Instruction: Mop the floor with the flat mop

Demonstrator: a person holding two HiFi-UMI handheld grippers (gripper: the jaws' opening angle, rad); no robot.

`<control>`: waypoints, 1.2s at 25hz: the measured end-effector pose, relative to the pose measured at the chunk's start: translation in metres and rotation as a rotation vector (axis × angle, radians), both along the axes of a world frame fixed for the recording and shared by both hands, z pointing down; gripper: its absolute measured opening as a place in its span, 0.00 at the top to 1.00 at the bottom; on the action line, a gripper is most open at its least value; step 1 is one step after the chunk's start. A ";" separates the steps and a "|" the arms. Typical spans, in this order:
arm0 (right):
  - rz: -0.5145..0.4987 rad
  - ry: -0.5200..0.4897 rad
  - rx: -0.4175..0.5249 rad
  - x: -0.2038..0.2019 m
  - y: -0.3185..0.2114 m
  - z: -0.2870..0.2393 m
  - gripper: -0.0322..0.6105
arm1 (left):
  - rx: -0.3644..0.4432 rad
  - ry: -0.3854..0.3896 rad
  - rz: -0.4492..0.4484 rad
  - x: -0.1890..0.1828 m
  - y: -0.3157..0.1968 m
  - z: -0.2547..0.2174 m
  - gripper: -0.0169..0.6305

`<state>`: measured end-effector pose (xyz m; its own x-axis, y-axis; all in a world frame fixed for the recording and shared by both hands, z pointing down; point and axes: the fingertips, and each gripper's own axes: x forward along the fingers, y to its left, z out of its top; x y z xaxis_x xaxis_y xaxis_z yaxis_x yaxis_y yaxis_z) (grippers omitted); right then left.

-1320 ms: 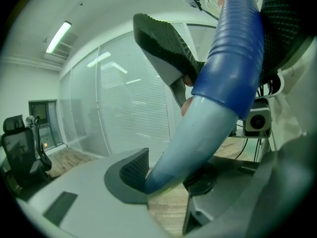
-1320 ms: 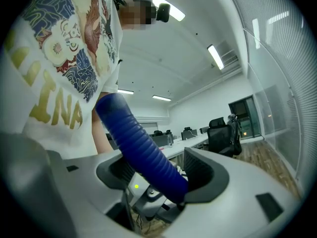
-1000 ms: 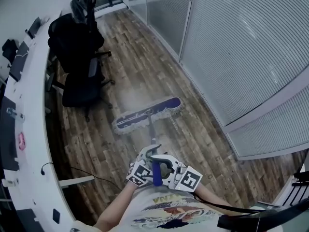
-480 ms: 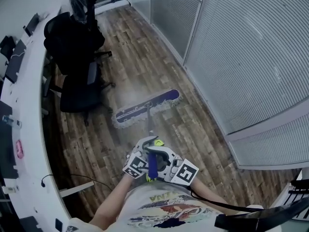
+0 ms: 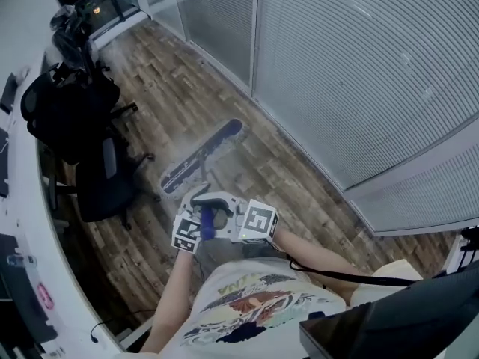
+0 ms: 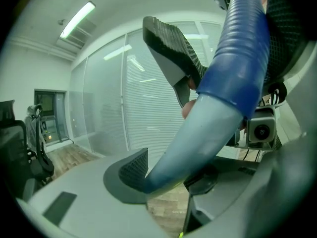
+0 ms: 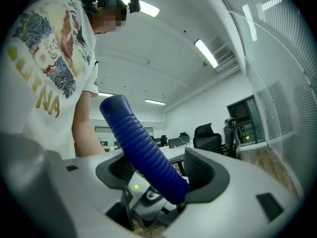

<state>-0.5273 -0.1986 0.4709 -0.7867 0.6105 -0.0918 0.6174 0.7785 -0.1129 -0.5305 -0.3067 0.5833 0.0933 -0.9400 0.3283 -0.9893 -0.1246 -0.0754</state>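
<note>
Two grippers meet on one pole: the left gripper (image 5: 196, 215) and the right gripper (image 5: 226, 209) sit side by side just in front of the person's printed shirt (image 5: 247, 305), and both are clamped on the mop handle (image 5: 206, 224). In the left gripper view the pale shaft, just below its blue ribbed sleeve, runs slanted between the jaws and bears on the lower pad; in the right gripper view the blue ribbed sleeve (image 7: 143, 152) stands tilted between the jaws, with the right pad pressed against it. The handle slopes away from the body down to the mop head (image 5: 200, 157), which lies flat and diagonal on the wooden floor (image 5: 179, 88). Its far end reaches near the foot of the glass wall (image 5: 359, 73) with lowered blinds, and its near end lies close to the base of the nearer of two black office chairs (image 5: 99, 179). These chairs stand along the curved white desk (image 5: 22, 223) on the left (their legs jut out into the planks). Between the chairs and the wall's bottom edge a strip of bare floor runs on toward the top left, narrowing where the wall angles in, and more bare planks lie to the right along the wall
</note>
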 end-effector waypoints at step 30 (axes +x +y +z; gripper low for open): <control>0.232 0.172 0.148 0.208 0.190 0.012 0.55 | 0.064 0.043 0.079 0.217 0.190 0.000 0.73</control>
